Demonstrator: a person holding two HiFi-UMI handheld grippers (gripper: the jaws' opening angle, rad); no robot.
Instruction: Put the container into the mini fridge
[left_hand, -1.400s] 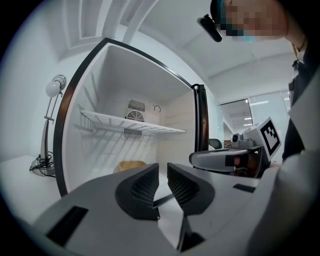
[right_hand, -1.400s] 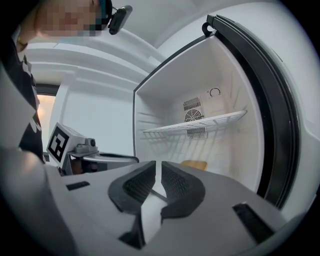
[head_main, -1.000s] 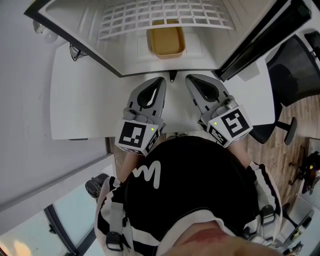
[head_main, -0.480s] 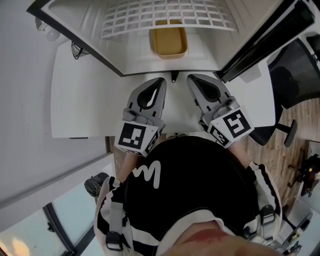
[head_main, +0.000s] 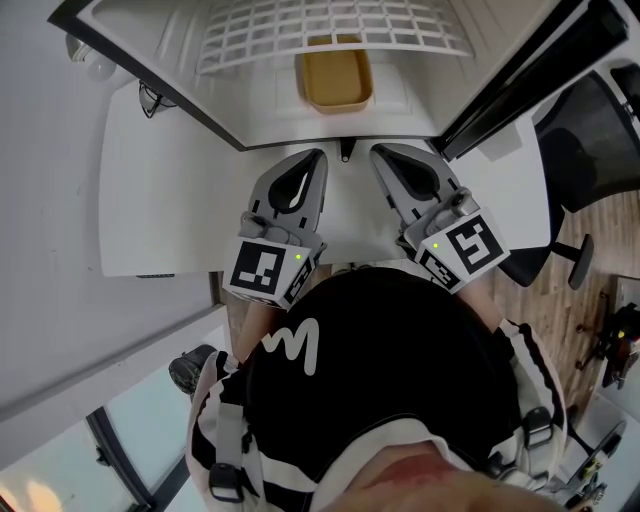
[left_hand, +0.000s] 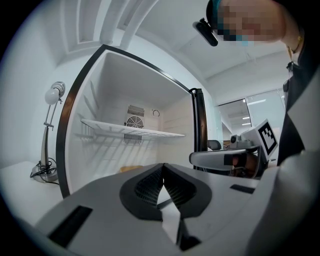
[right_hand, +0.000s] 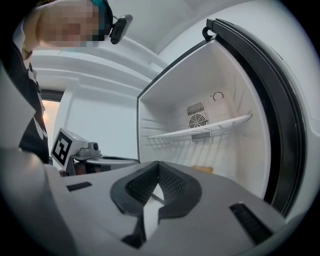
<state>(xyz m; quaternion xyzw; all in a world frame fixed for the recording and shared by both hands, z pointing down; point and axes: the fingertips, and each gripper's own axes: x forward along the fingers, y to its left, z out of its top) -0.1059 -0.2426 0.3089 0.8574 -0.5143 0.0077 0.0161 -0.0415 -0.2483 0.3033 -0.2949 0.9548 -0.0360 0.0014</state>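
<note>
Nothing has shifted lately: the container (head_main: 335, 80) sits inside the mini fridge (head_main: 400, 112), at 12 o'clock from the left gripper (head_main: 317, 157) and right gripper (head_main: 379, 153), whose fingers are closed and empty, so placement looks done.

The mini fridge (head_main: 180, 45) sits on the table (head_main: 150, 200) with its door (head_main: 530, 70) swung out to the right. Inside, the container (head_main: 334, 78) is on the fridge floor, under the wire shelf (head_main: 330, 30), roughly in the middle. There's a lamp (left_hand: 50, 130) on the table just left of the fridge. The left gripper (head_main: 320, 154) and right gripper (head_main: 376, 151) are side by side right in front of the opening, outside it. A chair (head_main: 590, 130) is off to the right, past the table.
</note>
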